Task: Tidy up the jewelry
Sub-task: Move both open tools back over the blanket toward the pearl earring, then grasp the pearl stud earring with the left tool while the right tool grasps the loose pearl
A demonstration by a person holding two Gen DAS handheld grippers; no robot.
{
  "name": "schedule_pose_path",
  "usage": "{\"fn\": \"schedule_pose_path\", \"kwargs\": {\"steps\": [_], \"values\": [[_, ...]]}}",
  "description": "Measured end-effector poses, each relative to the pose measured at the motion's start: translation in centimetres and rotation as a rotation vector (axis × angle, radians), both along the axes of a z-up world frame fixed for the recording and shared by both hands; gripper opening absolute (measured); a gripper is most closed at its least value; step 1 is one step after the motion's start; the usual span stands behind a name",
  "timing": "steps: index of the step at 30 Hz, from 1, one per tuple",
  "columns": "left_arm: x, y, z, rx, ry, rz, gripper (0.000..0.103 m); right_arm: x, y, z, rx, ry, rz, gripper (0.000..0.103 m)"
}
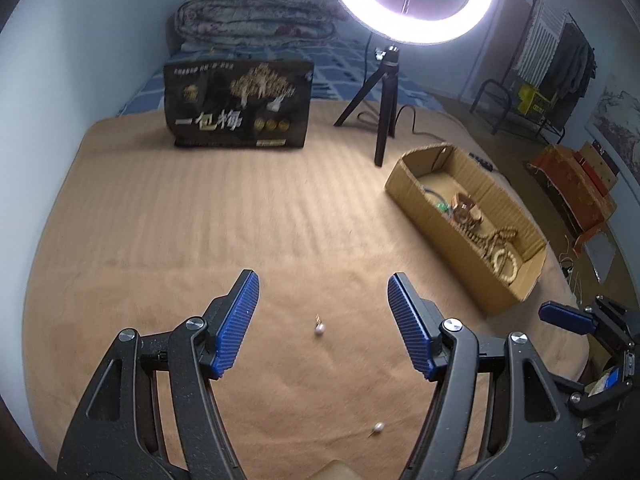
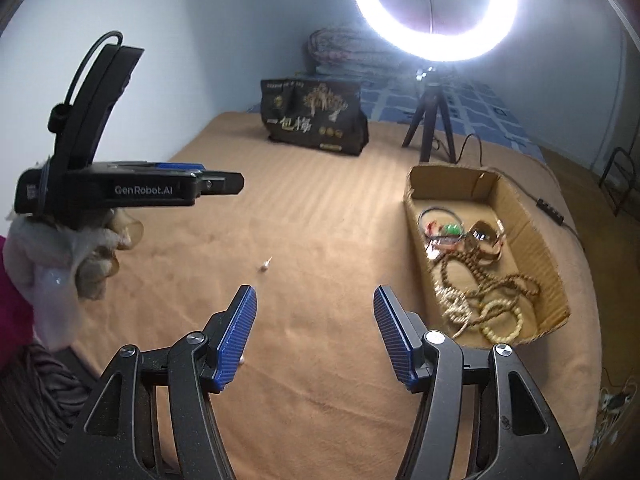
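Note:
Two small pearl earrings lie on the tan blanket. In the left wrist view one pearl earring (image 1: pixel 319 328) sits between my open fingers and a second pearl earring (image 1: pixel 378 427) lies nearer, low right. My left gripper (image 1: pixel 323 286) is open and empty above them. A cardboard box (image 1: pixel 408 184) on the right holds beaded bracelets and necklaces (image 1: pixel 496 246). In the right wrist view my right gripper (image 2: pixel 315 300) is open and empty; a pearl earring (image 2: pixel 264 267) lies ahead to the left, the box (image 2: pixel 556 264) with jewelry (image 2: pixel 480 280) to the right. The left gripper (image 2: pixel 224 181) shows side-on there, held in a gloved hand.
A black snack bag (image 1: pixel 239 106) stands at the back of the bed. A ring light (image 1: pixel 412 0) on a small tripod (image 1: pixel 382 96) stands behind the box, its cable trailing right. A folded quilt (image 1: pixel 256 12) lies at the far end. The bed edge drops off on the right.

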State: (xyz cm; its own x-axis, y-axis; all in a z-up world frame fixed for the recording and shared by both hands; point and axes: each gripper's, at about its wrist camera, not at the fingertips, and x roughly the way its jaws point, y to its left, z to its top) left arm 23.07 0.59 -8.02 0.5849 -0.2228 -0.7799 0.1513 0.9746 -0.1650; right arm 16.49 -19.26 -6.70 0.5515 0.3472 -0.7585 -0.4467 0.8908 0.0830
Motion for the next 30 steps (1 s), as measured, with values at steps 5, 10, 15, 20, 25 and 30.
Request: {"fn": "schedule_pose_path", "kwargs": {"steps": [5,10,15,20,25,30], "values": [[-0.3,-0.2,-2.0,0.014,0.03,-0.017,0.062,-0.8,0.8,-2.1,0.027,0.046,0.012,0.06],[-0.2,-0.3,-4.3,0.007,0.06,-0.044,0.056,-1.9,2.0,-4.4,0.037,0.094,0.05,0.06],[-0.2,-0.8,-7.9,0.014,0.119,-0.048,0.044,-2.6,2.3,-6.6,0.059,0.13,0.067,0.06],[-0.5,-1.7,-9.3,0.034,0.107,-0.08,0.039,-3.0,3.0,-8.1,0.052,0.135,0.096,0.046],[0.3,-2.4,-10.3,0.043,0.11,-0.085,0.039,-3.1,4.2,-8.9,0.039,0.15,0.133,0.038],[1.0,-2.6,-10.7,0.048,0.109,-0.084,0.034,-3.2,5.2,-9.2,0.019,0.148,0.167,0.033]]}}
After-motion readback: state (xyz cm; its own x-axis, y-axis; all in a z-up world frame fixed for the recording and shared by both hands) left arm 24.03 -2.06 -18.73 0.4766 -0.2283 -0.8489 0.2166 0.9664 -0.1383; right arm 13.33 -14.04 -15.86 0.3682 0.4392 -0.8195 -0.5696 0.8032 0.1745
